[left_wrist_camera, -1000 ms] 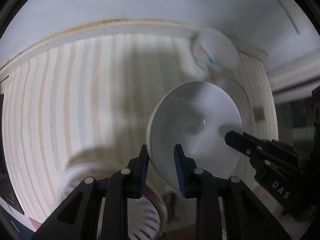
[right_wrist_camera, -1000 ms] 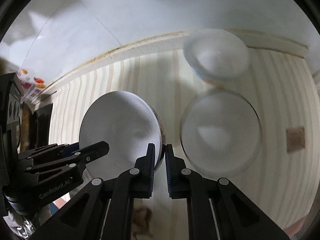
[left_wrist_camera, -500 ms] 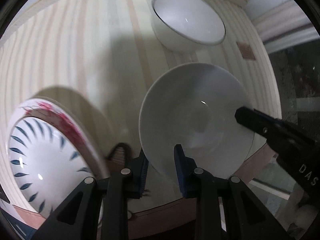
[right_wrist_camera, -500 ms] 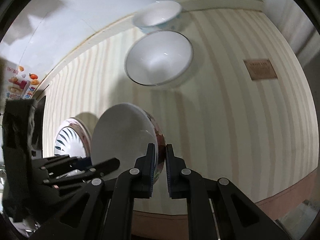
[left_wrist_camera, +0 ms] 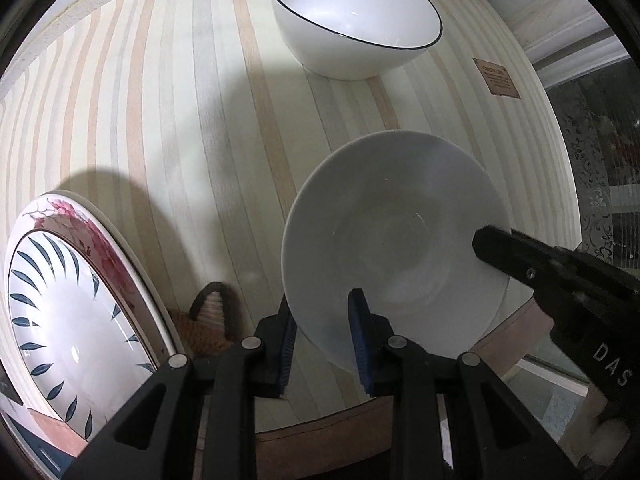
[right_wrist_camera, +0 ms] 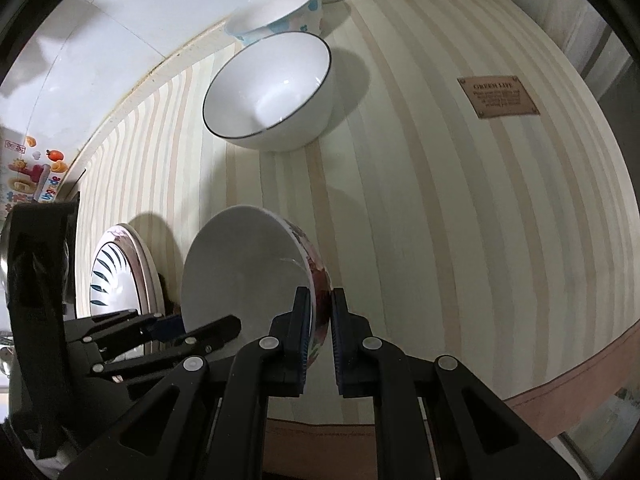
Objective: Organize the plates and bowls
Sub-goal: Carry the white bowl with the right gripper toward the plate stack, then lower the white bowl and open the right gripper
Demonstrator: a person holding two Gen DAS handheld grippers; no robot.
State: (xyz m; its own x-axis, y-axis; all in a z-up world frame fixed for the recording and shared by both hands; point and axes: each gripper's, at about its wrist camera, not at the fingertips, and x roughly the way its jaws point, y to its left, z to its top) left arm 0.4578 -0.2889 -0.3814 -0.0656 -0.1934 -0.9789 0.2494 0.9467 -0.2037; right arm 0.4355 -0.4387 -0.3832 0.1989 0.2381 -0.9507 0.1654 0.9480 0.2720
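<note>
Both grippers hold one white bowl with a red flower pattern outside [left_wrist_camera: 396, 240] [right_wrist_camera: 248, 268] above the striped table's near edge. My left gripper [left_wrist_camera: 322, 334] is shut on its near-left rim. My right gripper [right_wrist_camera: 319, 322] is shut on the opposite rim and shows in the left wrist view as a black finger [left_wrist_camera: 520, 256]. A stack of plates, the top one with blue leaf marks [left_wrist_camera: 60, 312] [right_wrist_camera: 116, 276], lies to the left. A white bowl with a dark rim [left_wrist_camera: 356, 20] [right_wrist_camera: 272, 88] stands farther back, a smaller pastel-spotted bowl [right_wrist_camera: 276, 10] behind it.
The striped table [left_wrist_camera: 180, 120] ends at a brown front edge [right_wrist_camera: 560, 380]. A brown label [right_wrist_camera: 498, 96] is fixed on the right of the table. A woven mat with a dark loop [left_wrist_camera: 210, 320] lies by the plates. A white wall [right_wrist_camera: 120, 20] runs behind.
Both grippers pulled the bowl back from the far wall toward the table's near edge. The plate stack came into view on the left. The grips on the bowl stayed shut.
</note>
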